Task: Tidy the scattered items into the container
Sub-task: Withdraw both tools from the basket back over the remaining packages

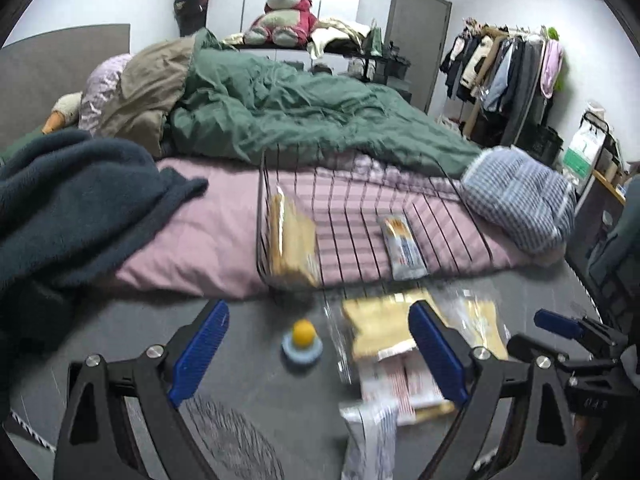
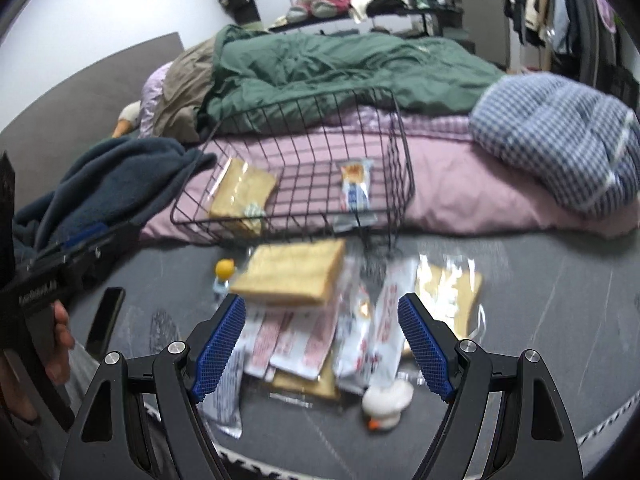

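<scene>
A black wire basket (image 2: 400, 148) (image 1: 262, 208) stands on the bed edge, holding a bread packet (image 2: 242, 194) (image 1: 292, 240) and a white snack bar (image 2: 354, 190) (image 1: 402, 246). On the grey mat below lies a pile: a bread packet (image 2: 294, 276) (image 1: 380, 326), red-and-white sachets (image 2: 296, 340) (image 1: 400, 386), white bars (image 2: 390, 320), another bread packet (image 2: 452, 288), a white duck toy (image 2: 386, 402) and a small yellow-topped toy (image 2: 224, 270) (image 1: 302, 340). My left gripper (image 1: 318, 344) is open above the mat near the yellow toy. My right gripper (image 2: 322, 340) is open over the pile.
A dark blue blanket (image 1: 68, 208) hangs off the bed at left. A green duvet (image 1: 280, 112) and a checked pillow (image 2: 560, 140) lie on the pink sheet. A black phone (image 2: 106, 318) lies on the mat at left. A clothes rack (image 1: 508, 68) stands at right.
</scene>
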Demonstrator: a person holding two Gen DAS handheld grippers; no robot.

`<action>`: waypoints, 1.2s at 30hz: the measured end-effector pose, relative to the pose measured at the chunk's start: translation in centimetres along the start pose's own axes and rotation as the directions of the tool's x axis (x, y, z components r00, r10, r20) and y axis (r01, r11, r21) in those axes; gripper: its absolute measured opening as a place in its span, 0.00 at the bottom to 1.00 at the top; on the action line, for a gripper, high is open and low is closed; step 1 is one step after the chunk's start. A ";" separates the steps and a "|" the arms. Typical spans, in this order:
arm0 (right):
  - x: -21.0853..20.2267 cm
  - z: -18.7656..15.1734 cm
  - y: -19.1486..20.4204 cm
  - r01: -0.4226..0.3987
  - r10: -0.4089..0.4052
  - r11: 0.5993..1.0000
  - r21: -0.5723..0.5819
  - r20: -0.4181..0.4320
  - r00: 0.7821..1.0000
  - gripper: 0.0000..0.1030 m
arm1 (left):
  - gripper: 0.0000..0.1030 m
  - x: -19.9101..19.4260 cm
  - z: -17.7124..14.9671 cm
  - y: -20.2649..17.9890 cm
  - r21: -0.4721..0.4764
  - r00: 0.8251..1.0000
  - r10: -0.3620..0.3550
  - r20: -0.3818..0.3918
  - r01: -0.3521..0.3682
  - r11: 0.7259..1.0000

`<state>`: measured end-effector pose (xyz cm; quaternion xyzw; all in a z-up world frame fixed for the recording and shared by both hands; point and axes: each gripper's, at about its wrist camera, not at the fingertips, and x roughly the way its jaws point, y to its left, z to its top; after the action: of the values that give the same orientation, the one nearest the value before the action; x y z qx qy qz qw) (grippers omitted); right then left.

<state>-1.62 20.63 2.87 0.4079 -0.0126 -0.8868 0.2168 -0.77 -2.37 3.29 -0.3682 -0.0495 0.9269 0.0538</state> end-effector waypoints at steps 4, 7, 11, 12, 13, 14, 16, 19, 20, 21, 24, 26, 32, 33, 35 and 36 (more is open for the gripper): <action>1.0 -0.2 -0.7 0.014 -0.013 0.999 0.040 -0.014 1.000 0.78 | 0.88 0.7 -1.0 -0.8 0.016 0.999 -0.011 -0.043 0.012 1.000; 1.7 -0.2 -0.9 0.003 -0.001 0.998 0.056 -0.031 1.000 0.78 | 0.88 1.3 -1.3 -1.1 0.017 0.999 -0.005 -0.054 0.006 1.000; 2.1 0.2 -0.4 -0.004 0.005 0.999 0.032 -0.034 0.999 0.78 | 0.88 2.0 -1.3 -1.2 0.004 0.998 -0.008 -0.069 0.009 1.000; 2.1 0.3 -0.3 -0.004 0.005 1.000 0.022 -0.032 0.999 0.78 | 0.88 2.1 -1.3 -1.2 0.003 0.997 -0.010 -0.070 0.010 1.000; 2.1 0.3 -0.2 -0.002 0.003 1.000 0.015 -0.030 1.000 0.78 | 0.88 2.2 -1.3 -1.3 0.003 0.997 -0.012 -0.072 0.012 1.000; 2.2 0.3 -0.2 -0.001 0.001 1.000 0.013 -0.029 1.000 0.78 | 0.88 2.3 -1.4 -1.3 0.005 0.997 -0.013 -0.075 0.013 1.000; 2.3 0.3 -0.4 -0.004 0.005 1.000 0.019 -0.038 0.999 0.78 | 0.88 2.6 -1.5 -1.4 0.011 0.997 -0.012 -0.083 0.013 1.000; 2.5 0.2 -1.0 -0.007 0.009 0.999 0.039 -0.048 0.999 0.78 | 0.88 3.0 -1.7 -1.7 0.012 0.995 -0.016 -0.094 0.017 1.000; 2.6 0.1 -1.3 -0.008 0.010 0.999 0.045 -0.051 0.999 0.78 | 0.88 3.1 -1.7 -1.8 0.011 0.995 -0.021 -0.097 0.022 1.000; 2.7 0.1 -1.4 -0.007 0.010 0.999 0.049 -0.055 0.998 0.78 | 0.88 3.2 -1.7 -1.9 0.012 0.995 -0.024 -0.100 0.026 1.000; 2.9 0.0 -1.7 -0.001 0.005 0.998 0.055 -0.065 0.998 0.78 | 0.88 3.6 -2.0 -2.4 0.023 0.992 -0.035 -0.118 0.038 0.999; 2.9 0.0 -1.8 -0.001 0.005 0.999 0.054 -0.062 0.998 0.78 | 0.88 3.8 -2.3 -3.0 0.030 0.989 -0.048 -0.137 0.053 0.998; 3.0 0.0 -2.6 0.016 -0.012 0.998 0.067 -0.060 0.998 0.78 | 0.88 4.1 -5.8 -4.8 0.038 0.970 -0.070 -0.232 0.081 0.996; 2.9 0.0 -2.8 0.020 -0.016 0.997 0.075 -0.061 0.998 0.78 | 0.88 4.3 -6.3 -5.2 0.049 0.967 -0.067 -0.244 0.082 0.995; 3.0 0.0 -3.4 0.035 -0.028 0.996 0.087 -0.074 0.997 0.78 | 0.88 4.8 -7.1 -5.9 0.079 0.963 -0.058 -0.263 0.081 0.994; 3.1 0.0 -3.8 0.044 -0.035 0.994 0.100 -0.083 0.996 0.78 | 0.88 5.0 -7.4 -6.1 0.087 0.961 -0.052 -0.271 0.078 0.993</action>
<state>-4.76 22.86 -0.11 0.4543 -0.0407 -0.8718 0.1786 1.10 4.73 -4.67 -0.4853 -0.0090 0.8676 0.1083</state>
